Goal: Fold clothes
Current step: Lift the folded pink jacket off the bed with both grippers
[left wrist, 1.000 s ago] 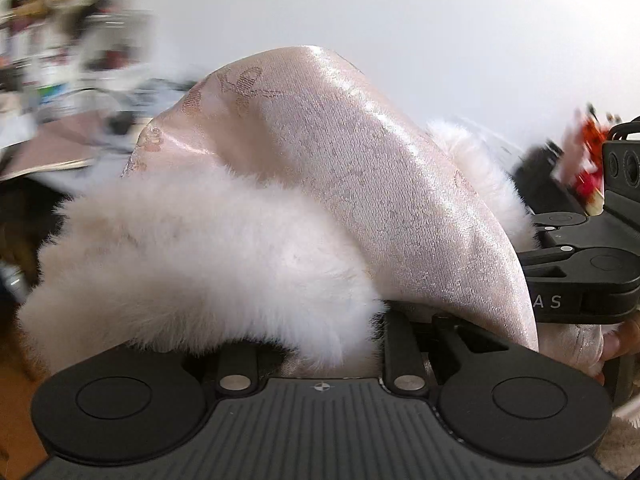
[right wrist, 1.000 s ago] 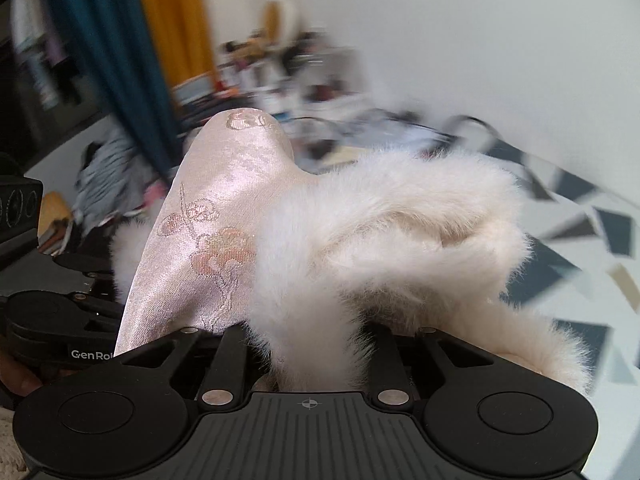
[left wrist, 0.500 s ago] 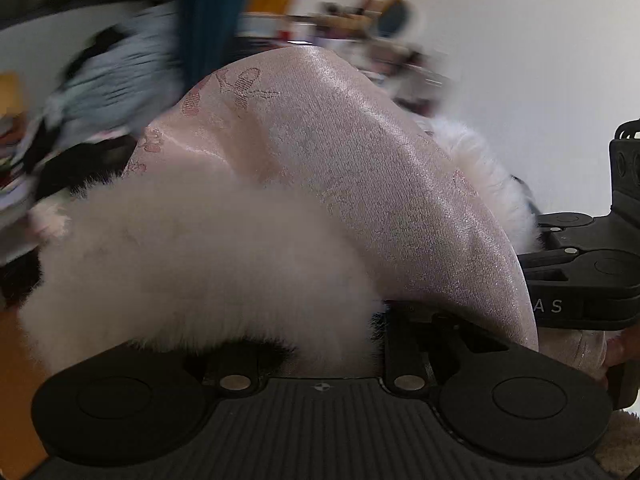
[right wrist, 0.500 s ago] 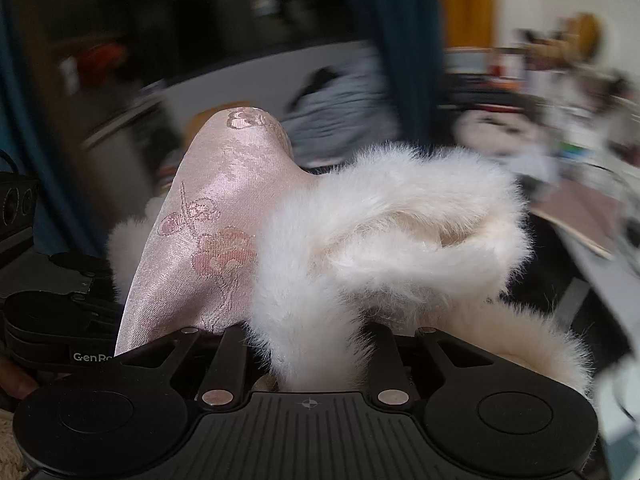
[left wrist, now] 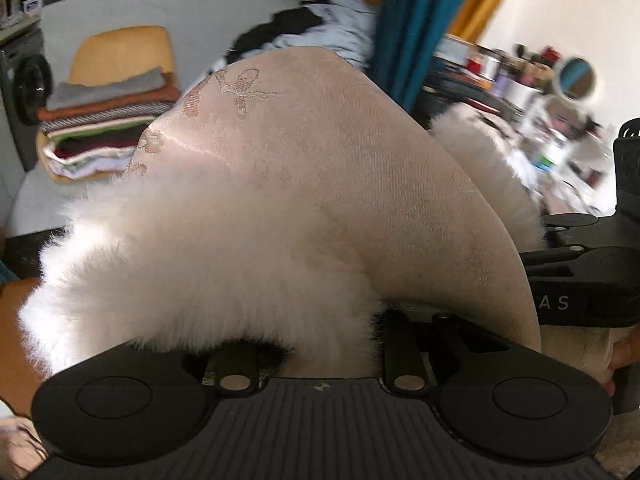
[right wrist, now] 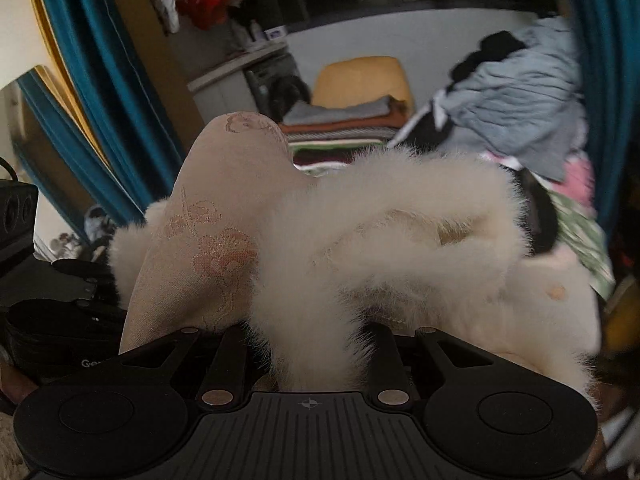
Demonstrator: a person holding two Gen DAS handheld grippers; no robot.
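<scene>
A pink satin garment (left wrist: pixel 344 184) with woven flowers and white fur trim (left wrist: pixel 192 272) bulges up over my left gripper (left wrist: pixel 316 344), which is shut on it; the fingertips are buried in fur. In the right wrist view the same garment (right wrist: pixel 216 240) and its fur trim (right wrist: pixel 400 240) drape over my right gripper (right wrist: pixel 308 356), also shut on it with its fingers hidden. The two grippers sit close side by side: the right one (left wrist: pixel 580 272) shows at the left view's right edge, and the left one (right wrist: pixel 60 304) at the right view's left edge.
A stack of folded clothes (left wrist: pixel 104 132) rests on a yellow chair (left wrist: pixel 120 48) ahead, also seen as the stack (right wrist: pixel 344 124) in the right view. A heap of grey-blue clothing (right wrist: pixel 520 96) lies to its right. Teal curtains (left wrist: pixel 416 20), a washing machine (left wrist: pixel 24 84) and a cluttered shelf (left wrist: pixel 540 92) stand around.
Both grippers have swung round together with the garment, from facing the white wall to facing the chair with the folded stack. The garment sits the same way in both grips.
</scene>
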